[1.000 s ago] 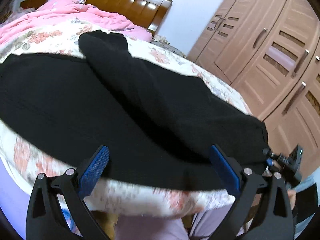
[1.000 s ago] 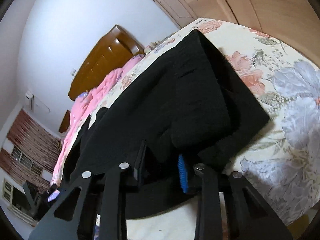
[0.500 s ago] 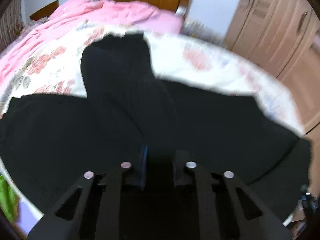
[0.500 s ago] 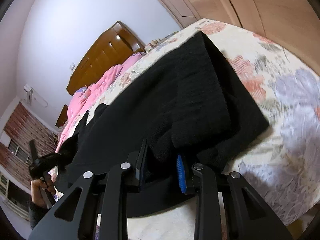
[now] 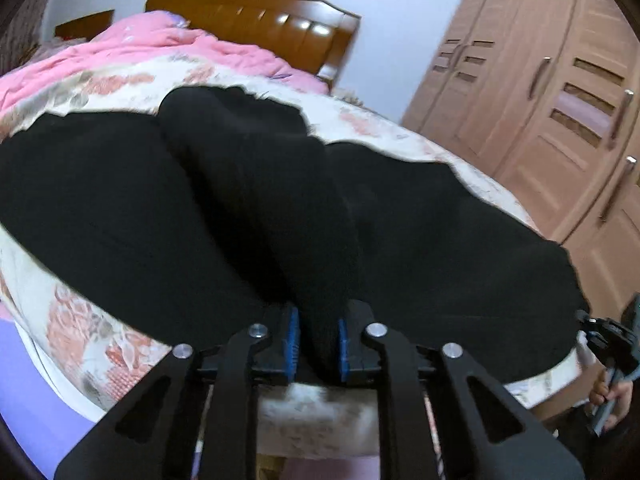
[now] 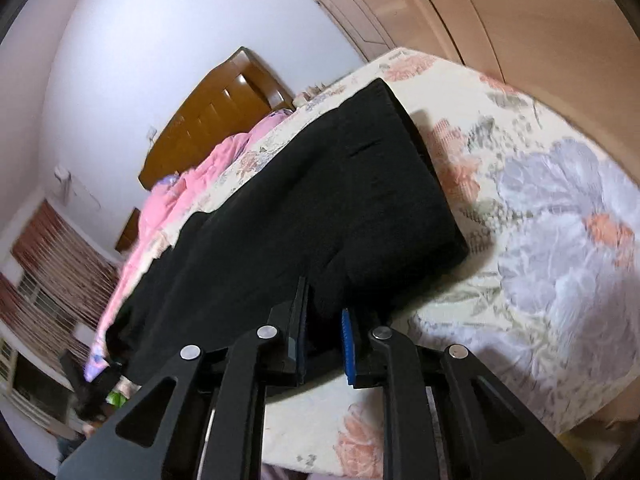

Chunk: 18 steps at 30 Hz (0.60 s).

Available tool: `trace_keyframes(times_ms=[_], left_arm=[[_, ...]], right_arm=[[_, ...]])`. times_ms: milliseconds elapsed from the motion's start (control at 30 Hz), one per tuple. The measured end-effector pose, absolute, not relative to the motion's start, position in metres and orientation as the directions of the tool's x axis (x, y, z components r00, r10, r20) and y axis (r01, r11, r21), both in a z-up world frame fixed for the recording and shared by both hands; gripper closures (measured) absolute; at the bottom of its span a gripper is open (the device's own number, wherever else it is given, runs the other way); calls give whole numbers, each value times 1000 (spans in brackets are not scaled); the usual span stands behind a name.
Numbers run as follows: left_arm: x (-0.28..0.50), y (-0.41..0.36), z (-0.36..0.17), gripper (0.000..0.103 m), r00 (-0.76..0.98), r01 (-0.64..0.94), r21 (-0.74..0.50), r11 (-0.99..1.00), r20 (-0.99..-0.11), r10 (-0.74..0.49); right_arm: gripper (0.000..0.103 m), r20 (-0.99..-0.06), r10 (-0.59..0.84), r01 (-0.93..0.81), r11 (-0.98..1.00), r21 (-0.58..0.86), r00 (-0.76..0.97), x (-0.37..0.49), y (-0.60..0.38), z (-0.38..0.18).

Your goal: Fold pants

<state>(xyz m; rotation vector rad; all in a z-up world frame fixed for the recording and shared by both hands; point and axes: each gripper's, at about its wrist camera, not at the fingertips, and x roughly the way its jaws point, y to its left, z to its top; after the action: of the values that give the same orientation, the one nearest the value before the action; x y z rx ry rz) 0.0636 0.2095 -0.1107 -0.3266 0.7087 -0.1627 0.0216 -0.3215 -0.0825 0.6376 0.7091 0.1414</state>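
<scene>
Pinching black pants [image 5: 280,208] at the near edge, both left gripper [image 5: 317,338] and right gripper [image 6: 323,338] have jaws nearly closed.

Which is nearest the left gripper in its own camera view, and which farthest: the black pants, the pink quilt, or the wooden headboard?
1. Black pants: pinched in the left gripper.
2. Pink quilt: beyond the pants, upper left.
3. Wooden headboard: behind the quilt, by the wall.

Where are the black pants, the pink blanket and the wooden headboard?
black pants [image 5: 248,200]: left wrist view, upper folded layer.
pink blanket [image 5: 132,46]: left wrist view, rumpled middle.
wooden headboard [image 6: 216,120]: right wrist view, front panel.
</scene>
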Motion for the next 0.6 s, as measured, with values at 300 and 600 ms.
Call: trace_keyframes(times_ms=[300, 600], left_arm=[[77, 205, -102, 89, 713, 21, -335, 942, -656, -249], [79, 202, -39, 94, 804, 102, -288, 952, -540, -249]], right_arm=[[86, -589, 304, 61, 853, 518, 749, 28, -308, -77], [93, -557, 296, 32, 863, 504, 775, 23, -308, -55]])
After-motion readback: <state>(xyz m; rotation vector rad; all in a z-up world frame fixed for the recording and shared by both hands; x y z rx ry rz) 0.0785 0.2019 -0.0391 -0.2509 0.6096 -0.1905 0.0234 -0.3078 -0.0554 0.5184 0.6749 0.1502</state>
